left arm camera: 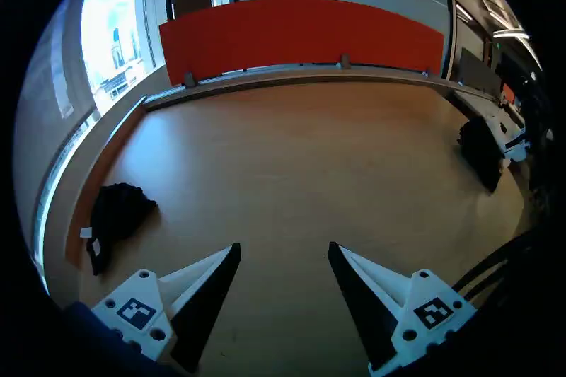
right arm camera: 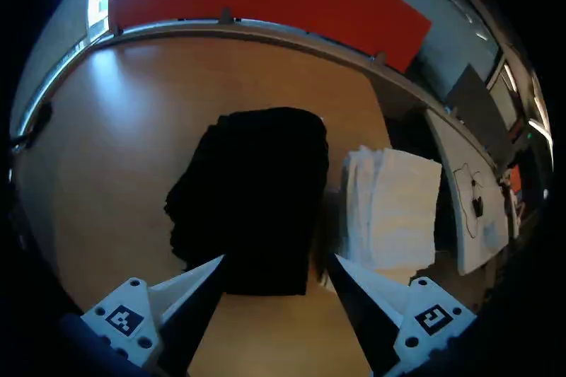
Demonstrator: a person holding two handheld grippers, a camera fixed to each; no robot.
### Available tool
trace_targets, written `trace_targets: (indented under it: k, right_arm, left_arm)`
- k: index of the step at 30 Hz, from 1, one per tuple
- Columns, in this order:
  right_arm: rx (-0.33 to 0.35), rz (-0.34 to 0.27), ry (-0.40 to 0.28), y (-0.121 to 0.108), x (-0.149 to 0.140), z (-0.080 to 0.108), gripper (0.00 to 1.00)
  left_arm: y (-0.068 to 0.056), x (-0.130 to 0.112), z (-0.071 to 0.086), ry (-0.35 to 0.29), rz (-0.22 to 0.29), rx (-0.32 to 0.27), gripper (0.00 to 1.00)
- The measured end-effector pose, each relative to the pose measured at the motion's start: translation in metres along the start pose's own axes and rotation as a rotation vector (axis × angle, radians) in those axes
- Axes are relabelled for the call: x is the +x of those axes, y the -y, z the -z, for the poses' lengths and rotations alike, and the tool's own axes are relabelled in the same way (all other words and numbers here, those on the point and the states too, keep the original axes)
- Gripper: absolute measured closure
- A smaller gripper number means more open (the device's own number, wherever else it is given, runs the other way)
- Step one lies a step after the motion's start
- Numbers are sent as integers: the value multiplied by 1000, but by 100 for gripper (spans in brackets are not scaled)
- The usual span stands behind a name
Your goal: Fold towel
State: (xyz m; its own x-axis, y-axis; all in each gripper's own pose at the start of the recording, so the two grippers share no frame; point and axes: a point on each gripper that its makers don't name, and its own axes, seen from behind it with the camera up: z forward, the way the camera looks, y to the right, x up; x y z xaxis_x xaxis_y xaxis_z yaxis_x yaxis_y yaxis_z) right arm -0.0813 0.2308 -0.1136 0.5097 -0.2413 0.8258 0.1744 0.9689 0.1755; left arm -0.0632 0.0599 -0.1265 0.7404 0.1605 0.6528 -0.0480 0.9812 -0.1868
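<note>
- Your right gripper [right arm camera: 277,258] has its jaws wide and empty, straddling the near edge of the black towel [right arm camera: 255,193]. The towel lies in a thick, folded-looking heap on the wooden table [right arm camera: 106,165], just beside a stack of white towels [right arm camera: 396,207].
- Your left gripper [left arm camera: 283,246] is just as wide and empty. It is over bare wood, well apart from that heap (the dark shape [left arm camera: 481,151] at the far right of its view is likely the same one).
- The step looks to be taking up a towel. Pinch only the top layer at a corner, not the whole thickness, or you may lift several at once.
- Bring the left gripper across to the neighbouring corner, so the cloth can be spread flat on the open wood before folding.
- Keep clear of the white stack, since a dragged edge could upset it.
- A dark crumpled bundle [left arm camera: 117,218] sits near the table's edge in the left gripper view. Leave it alone.
</note>
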Motion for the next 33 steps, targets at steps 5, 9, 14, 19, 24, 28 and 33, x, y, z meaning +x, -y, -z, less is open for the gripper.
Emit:
trace_targets:
  k: [5,9,14,19,24,28,33]
  right_arm:
    - [6,-17,-52,10,14,6,0]
    - [-1,-28,-105,16,28,12,0]
    - [-8,-64,-199,22,54,24,0]
    - [-17,-114,-297,28,79,35,0]
    - [-22,-160,-397,36,102,46,0]
    - [-23,-199,-474,42,118,54,0]
    - [-15,-239,-525,49,129,58,0]
  left_arm:
    - [4,4,0,-12,8,2,8]
    - [7,11,1,-26,6,5,8]
    - [10,22,2,-49,3,9,8]
    - [14,33,1,-73,13,12,8]
    - [19,46,2,-103,27,17,8]
    - [24,58,3,-134,38,22,8]
    - [30,70,3,-166,50,30,8]
